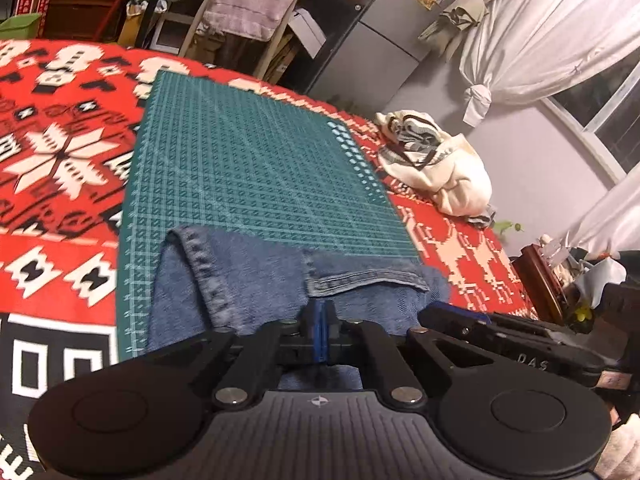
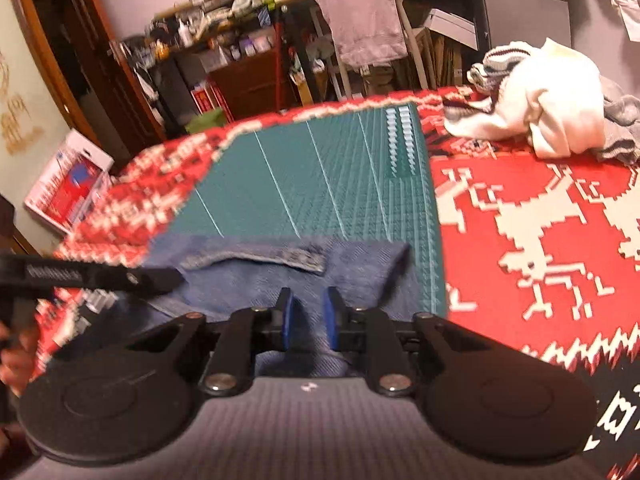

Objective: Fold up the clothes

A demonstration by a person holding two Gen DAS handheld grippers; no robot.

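The jeans (image 1: pixel 248 280) lie on the near end of the green mat (image 1: pixel 248 152), right in front of both claws. The mat lies on a red blanket (image 1: pixel 60 152) with white snowflakes and deer on it. I think the mat is there to give a flat, smooth place for folding.

The left claw (image 1: pixel 320 320) has its two blue pads pressed together at the near edge of the jeans. It looks as if it pinches the cloth, but the spot between the pads is hidden, so I cannot tell for sure. If it does hold the cloth, that is likely so the jeans can be lifted or pulled over.

The right claw (image 2: pixel 307 316) has its pads apart, with blue cloth showing in the gap. It hangs just over the jeans and grips nothing. I think it is lined up to take its own bit of the edge, so the two claws can move the jeans as a pair.

A heap of white clothes (image 1: pixel 440 168) sits on the blanket, off the mat on the right side. It probably waits its turn there.

Counting: two claws, one pair of jeans, one mat, one blanket, one heap of clothes.
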